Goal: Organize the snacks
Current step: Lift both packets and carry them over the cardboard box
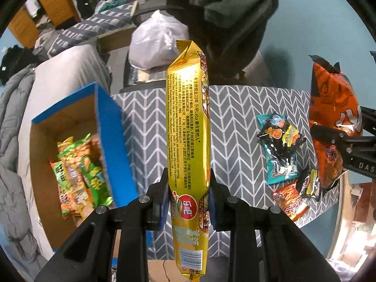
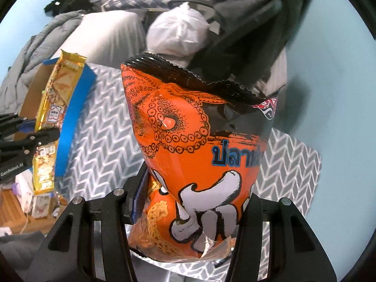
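Blue box (image 1: 110,141) holds green and orange snack packets (image 1: 77,176).

An orange octopus-print snack bag (image 2: 195,164) is clamped upright between the jaws of the right gripper (image 2: 188,211) above the chevron-patterned tabletop (image 2: 103,145). At left, a gold packet (image 2: 56,108) is held by the left gripper (image 2: 35,131) beside a blue-edged cardboard box (image 2: 72,108).

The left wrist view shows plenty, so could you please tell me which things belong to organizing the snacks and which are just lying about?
Job: gold packet in left tool; orange bag in right tool; blue box; loose snacks.

Lying about: white plastic bag; grey bedding.
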The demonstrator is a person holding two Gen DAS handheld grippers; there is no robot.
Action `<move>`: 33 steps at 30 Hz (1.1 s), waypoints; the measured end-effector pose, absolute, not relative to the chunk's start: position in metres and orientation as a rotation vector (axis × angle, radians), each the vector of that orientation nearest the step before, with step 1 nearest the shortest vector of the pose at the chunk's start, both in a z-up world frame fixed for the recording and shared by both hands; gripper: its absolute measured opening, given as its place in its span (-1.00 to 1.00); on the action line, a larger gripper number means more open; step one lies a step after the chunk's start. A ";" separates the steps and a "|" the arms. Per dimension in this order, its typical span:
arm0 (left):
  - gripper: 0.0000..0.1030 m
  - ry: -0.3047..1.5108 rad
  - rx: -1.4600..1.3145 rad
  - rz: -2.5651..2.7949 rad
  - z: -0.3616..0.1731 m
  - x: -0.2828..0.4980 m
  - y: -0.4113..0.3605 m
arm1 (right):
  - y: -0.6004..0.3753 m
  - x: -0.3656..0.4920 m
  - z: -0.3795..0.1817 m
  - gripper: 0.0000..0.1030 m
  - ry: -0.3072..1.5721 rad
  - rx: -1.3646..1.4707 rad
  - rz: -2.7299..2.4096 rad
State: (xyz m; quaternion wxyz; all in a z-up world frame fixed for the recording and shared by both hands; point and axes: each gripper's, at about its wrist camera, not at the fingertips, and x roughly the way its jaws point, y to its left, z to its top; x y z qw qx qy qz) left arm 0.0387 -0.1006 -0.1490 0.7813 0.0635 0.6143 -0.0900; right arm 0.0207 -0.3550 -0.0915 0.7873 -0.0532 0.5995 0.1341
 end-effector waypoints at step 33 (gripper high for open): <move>-0.46 1.304 -0.042 0.063 -0.131 0.005 0.086 | -0.105 0.051 -0.080 0.00 1.232 -0.217 0.639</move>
